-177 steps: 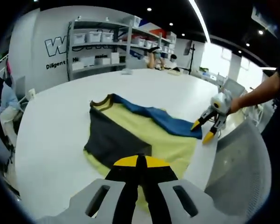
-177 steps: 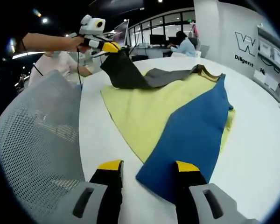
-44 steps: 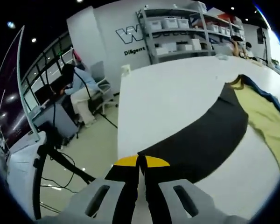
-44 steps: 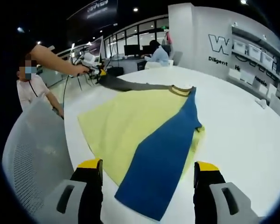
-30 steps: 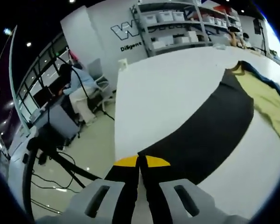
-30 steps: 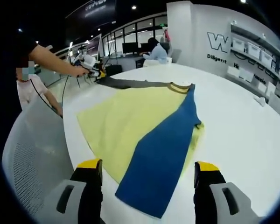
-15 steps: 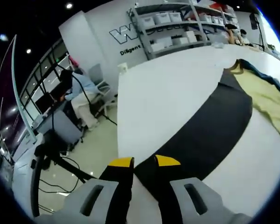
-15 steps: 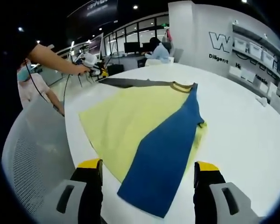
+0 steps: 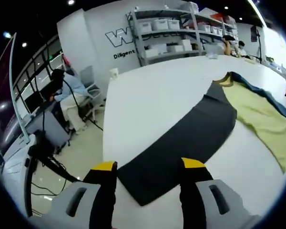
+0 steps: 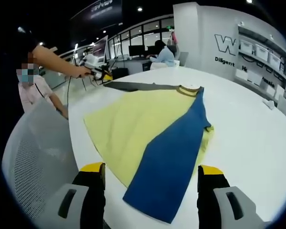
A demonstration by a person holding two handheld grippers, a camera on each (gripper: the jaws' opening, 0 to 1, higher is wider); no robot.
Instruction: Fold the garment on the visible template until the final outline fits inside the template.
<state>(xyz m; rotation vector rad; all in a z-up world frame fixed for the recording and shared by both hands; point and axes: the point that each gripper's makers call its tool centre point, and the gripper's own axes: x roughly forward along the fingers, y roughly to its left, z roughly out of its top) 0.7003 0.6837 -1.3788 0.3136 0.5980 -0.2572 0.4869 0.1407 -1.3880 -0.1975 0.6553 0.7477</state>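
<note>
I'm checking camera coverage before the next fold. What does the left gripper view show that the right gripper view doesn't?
The left gripper view alone shows the floor beside the table. The right gripper view alone shows the mesh chair and the far left gripper at the dark sleeve's end. Both show the white table, dark sleeve, yellow body and blue sleeve.

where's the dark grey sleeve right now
In the left gripper view the dark grey sleeve lies flat on the white table, stretched out from the yellow body, its end between the open left gripper jaws.
</note>
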